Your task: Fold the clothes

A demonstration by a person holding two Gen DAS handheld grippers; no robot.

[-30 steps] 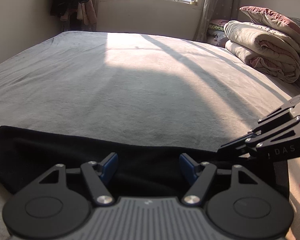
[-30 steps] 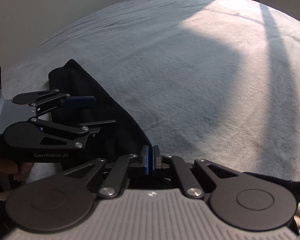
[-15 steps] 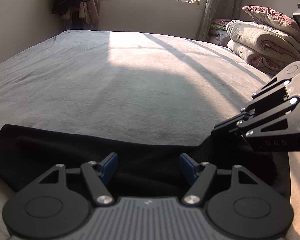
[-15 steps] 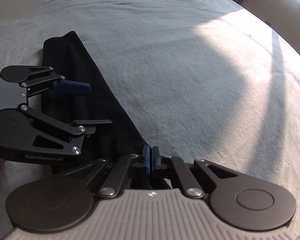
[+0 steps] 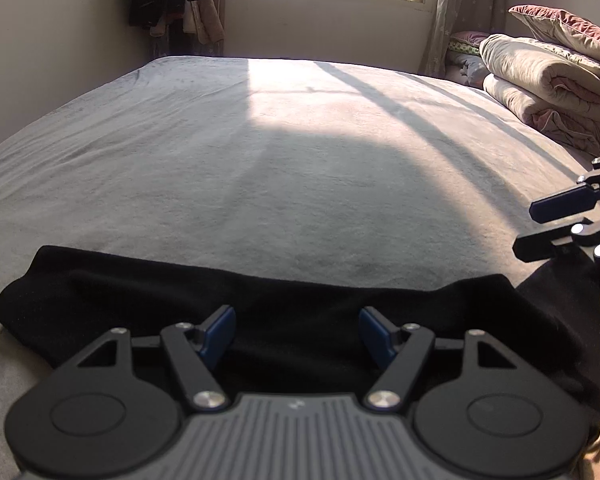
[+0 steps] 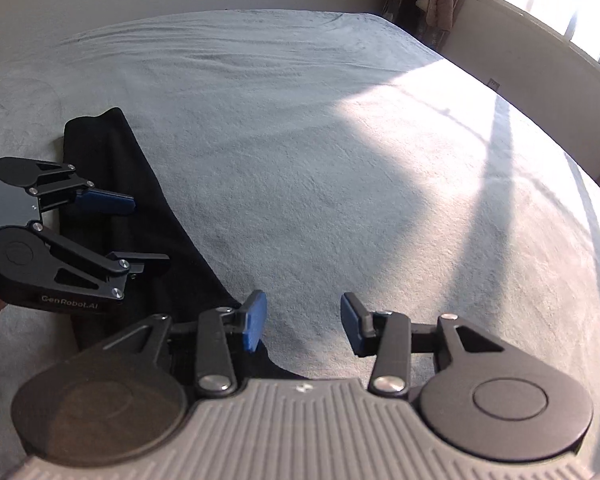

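- Left gripper [image 5: 296, 334] hangs over the black garment [image 5: 140, 296], jaws wide, nothing pinched
- Right gripper [image 6: 303, 322] at the garment's right end, jaws opening, nothing between
- Garment lies on the bed [image 5: 300, 160], a long band running left to right
- Best to release fully, then smooth it flat

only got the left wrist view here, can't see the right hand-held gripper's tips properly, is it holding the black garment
Observer: No. The right hand-held gripper is opening, with only grey bedspread between its pads.
Operator: where's the garment edge from it
Observer: The black garment passes just under its left pad.
Operator: and my left one
Observer: The left hand-held gripper hangs open above the garment, nothing between its pads.
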